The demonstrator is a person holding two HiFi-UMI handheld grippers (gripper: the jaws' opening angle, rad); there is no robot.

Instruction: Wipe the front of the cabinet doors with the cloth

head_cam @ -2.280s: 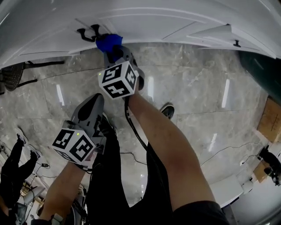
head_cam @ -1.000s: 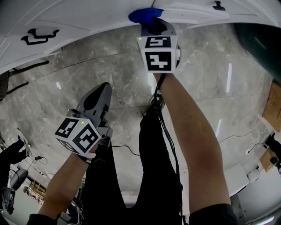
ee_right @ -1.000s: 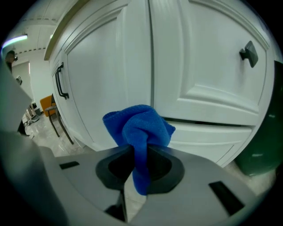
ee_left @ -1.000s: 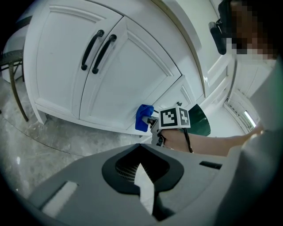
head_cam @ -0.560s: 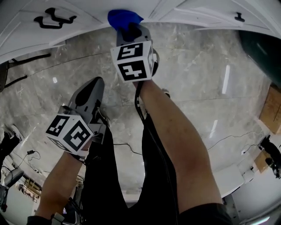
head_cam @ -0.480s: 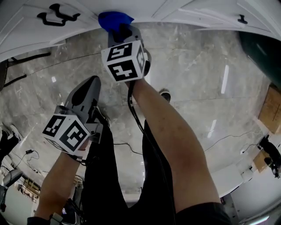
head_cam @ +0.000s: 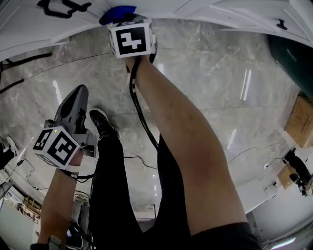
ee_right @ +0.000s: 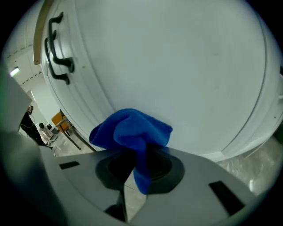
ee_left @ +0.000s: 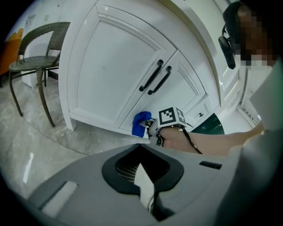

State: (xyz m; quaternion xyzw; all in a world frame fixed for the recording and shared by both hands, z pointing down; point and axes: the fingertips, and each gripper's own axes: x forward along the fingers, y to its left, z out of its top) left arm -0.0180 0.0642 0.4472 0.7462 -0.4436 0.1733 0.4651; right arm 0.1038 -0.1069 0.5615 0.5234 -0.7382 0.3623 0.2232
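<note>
The blue cloth (head_cam: 117, 12) is bunched against the lower part of a white cabinet door (head_cam: 195, 7), just right of the black handles (head_cam: 61, 7). My right gripper (head_cam: 122, 18) is shut on it and presses it to the panel. In the right gripper view the cloth (ee_right: 132, 132) bulges out of the jaws in front of the door (ee_right: 185, 66). My left gripper (head_cam: 76, 97) hangs away from the cabinet over the floor, shut and holding nothing. Its own view shows the cloth (ee_left: 141, 123) and paired handles (ee_left: 154, 78).
Glossy marble floor (head_cam: 210, 88) runs below the cabinet. A wicker chair (ee_left: 37, 57) stands left of the cabinet. A dark green object (head_cam: 293, 63) sits at the right, with a cardboard box (head_cam: 299, 127) beyond it. Cables (head_cam: 142, 158) lie by the person's legs.
The right gripper has carried the cloth leftward along the bottom of the door, toward the black handles. The left gripper has dropped lower and further left.
</note>
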